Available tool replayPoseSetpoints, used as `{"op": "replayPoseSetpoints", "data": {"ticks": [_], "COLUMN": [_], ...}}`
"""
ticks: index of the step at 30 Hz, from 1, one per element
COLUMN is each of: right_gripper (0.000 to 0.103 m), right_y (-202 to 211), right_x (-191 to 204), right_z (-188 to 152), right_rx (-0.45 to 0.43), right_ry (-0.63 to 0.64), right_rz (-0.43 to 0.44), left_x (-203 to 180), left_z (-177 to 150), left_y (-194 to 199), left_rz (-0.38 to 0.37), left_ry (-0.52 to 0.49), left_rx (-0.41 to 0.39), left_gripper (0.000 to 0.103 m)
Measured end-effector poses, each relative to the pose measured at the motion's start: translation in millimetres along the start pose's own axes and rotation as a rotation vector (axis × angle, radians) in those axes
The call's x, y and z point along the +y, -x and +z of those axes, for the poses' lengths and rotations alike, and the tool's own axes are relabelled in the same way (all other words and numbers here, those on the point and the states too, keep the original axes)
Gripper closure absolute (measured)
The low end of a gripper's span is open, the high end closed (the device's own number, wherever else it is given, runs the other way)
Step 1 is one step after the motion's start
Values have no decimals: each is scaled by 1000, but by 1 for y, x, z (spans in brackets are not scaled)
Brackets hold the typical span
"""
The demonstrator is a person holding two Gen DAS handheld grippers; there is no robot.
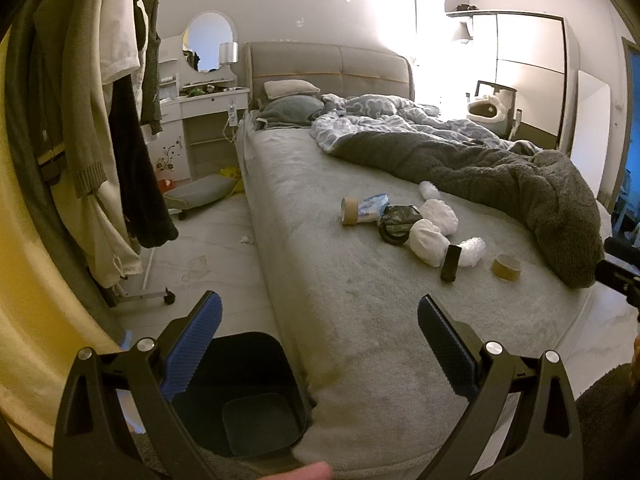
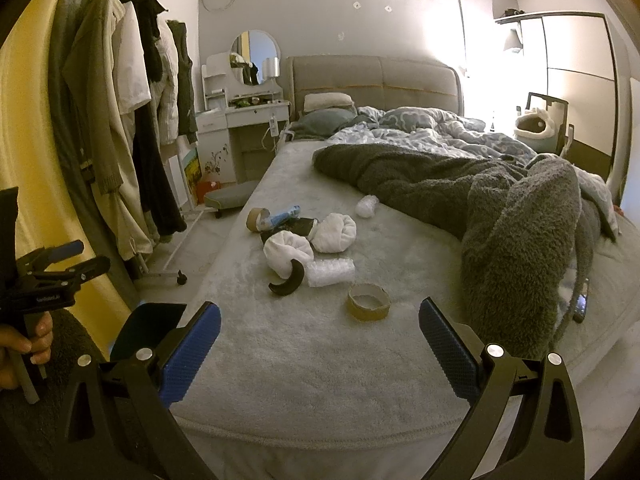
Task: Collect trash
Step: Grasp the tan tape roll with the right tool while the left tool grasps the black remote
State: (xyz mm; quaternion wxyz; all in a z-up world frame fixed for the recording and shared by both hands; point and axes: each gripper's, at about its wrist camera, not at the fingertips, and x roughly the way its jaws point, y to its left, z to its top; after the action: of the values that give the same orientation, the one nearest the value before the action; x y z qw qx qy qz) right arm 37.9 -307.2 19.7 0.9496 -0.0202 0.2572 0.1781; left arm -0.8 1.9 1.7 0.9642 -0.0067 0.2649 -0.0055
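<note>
Trash lies on the grey bed [image 1: 340,300]: two brown tape cores [image 1: 506,267] [image 1: 350,211], white crumpled wads [image 1: 428,240], bubble wrap [image 1: 472,252], a blue-white wrapper [image 1: 374,207], a black packet [image 1: 400,220] and a black flat piece [image 1: 450,263]. A dark bin [image 1: 256,408] stands on the floor at the bed's near corner. My left gripper [image 1: 320,344] is open and empty above the bin and bed corner. My right gripper [image 2: 320,344] is open and empty over the bed's foot, just short of the near tape core [image 2: 369,302]. The white wads [image 2: 288,254] and bubble wrap [image 2: 330,271] lie beyond.
A rumpled grey blanket [image 2: 520,240] covers the bed's right side. A clothes rack [image 2: 132,140] on wheels stands left of the bed. A white dressing table [image 2: 244,120] is at the back. Small scraps [image 1: 246,240] lie on the floor. A phone [image 2: 580,304] lies by the blanket.
</note>
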Motion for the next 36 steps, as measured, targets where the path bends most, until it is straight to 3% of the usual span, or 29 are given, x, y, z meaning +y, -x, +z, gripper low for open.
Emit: {"op": "replayPoseSetpoints", "data": {"ticks": [5,13,27,36], "right_gripper": [3,3,22,22], "right_y": [-6,-22,-63,-92], "right_x": [-4,-4,-20,-25], "right_z": [-6,2,8,7], "right_rx": [-16,-14,41,115], "right_ry": [-20,1,12,54], "right_rz": [-19,-26,77,102], "left_x": [11,-15,-42,-59], "left_z": [-1,-2,-1,4], "left_y": [-3,-7,-37,-69], "left_rz": [-38,-110,-239,-265], "left_ry": [39,-78,-128,-128], "left_rx": [-10,-7,44,94], "left_gripper": [3,3,4,5]}}
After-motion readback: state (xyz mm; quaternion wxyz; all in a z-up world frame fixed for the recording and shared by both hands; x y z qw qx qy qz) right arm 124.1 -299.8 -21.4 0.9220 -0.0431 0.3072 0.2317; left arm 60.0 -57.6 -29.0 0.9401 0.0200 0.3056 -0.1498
